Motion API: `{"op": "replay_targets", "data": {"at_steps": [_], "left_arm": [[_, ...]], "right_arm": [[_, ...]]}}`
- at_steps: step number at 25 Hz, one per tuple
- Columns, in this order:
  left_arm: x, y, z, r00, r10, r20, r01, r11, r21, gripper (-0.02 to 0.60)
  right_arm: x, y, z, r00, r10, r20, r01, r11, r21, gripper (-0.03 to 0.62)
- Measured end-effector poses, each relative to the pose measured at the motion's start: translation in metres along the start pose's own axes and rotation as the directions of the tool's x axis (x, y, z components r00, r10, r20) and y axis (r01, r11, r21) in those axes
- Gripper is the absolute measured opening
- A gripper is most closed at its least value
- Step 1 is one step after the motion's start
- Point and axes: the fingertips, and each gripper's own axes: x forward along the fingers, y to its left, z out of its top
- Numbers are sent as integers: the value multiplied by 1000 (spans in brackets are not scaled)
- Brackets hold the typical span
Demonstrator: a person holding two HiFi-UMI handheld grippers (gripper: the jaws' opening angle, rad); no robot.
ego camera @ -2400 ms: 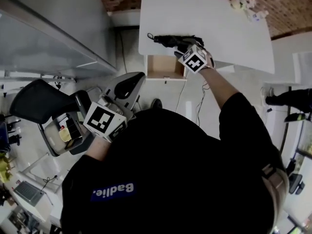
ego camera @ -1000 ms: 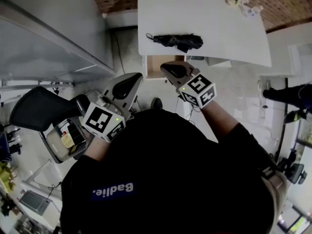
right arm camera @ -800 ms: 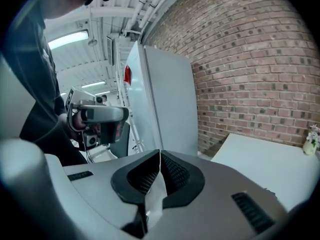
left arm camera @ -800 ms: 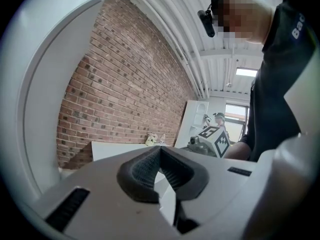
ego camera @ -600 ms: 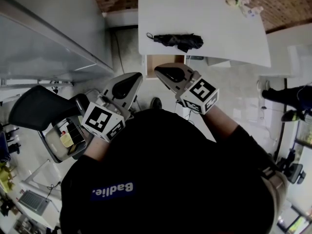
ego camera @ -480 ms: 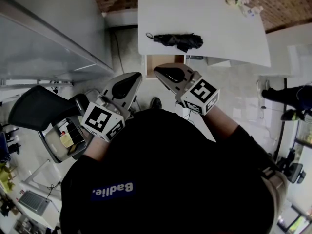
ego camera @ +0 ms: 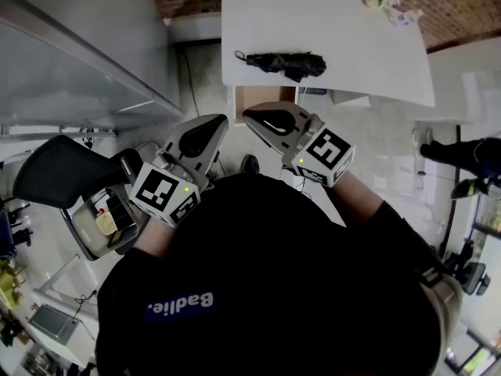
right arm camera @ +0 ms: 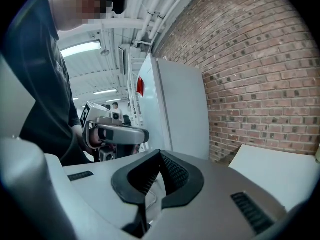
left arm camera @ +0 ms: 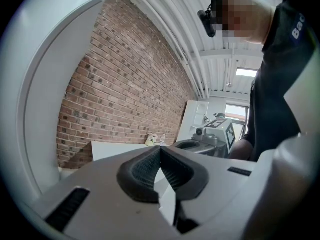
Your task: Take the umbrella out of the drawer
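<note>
Your right gripper (ego camera: 252, 116) is shut, its jaws pressed together with nothing between them, and you hold it in front of your chest, clear of the table. Your left gripper (ego camera: 210, 124) sits just beside it, also closed and empty; the two tips are near each other but apart. The umbrella (ego camera: 282, 63), black and folded, lies on the white tabletop (ego camera: 337, 45) close to its near edge, toward the near left corner, lengthwise along that edge. The drawer (ego camera: 264, 100) stands open under that edge, just below the umbrella, its brown inside showing.
</note>
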Motion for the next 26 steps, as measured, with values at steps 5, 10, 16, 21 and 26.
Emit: {"op": "replay_targets", "data": {"at_steps": [5, 10, 16, 21, 26], "left_arm": [[1, -1, -1, 1000, 1, -1, -1, 1000, 0, 2], [0, -2, -2, 1000, 2, 2, -2, 1000, -5, 2], [1, -1, -2, 1000, 3, 3, -3, 1000, -3, 2], [0, 0, -2, 1000, 9, 2, -9, 1000, -14, 2], [0, 0, -4, 1000, 10, -3, -10, 1000, -13, 3]], "right_arm": [[1, 2, 2, 1000, 8, 13, -8, 1000, -3, 29], [1, 2, 1, 1000, 8, 12, -8, 1000, -5, 29], [1, 1, -1, 1000, 10, 4, -10, 1000, 5, 29], [2, 1, -2, 1000, 16, -4, -16, 1000, 8, 29], [3, 1, -3, 1000, 13, -11, -13, 1000, 7, 29]]}}
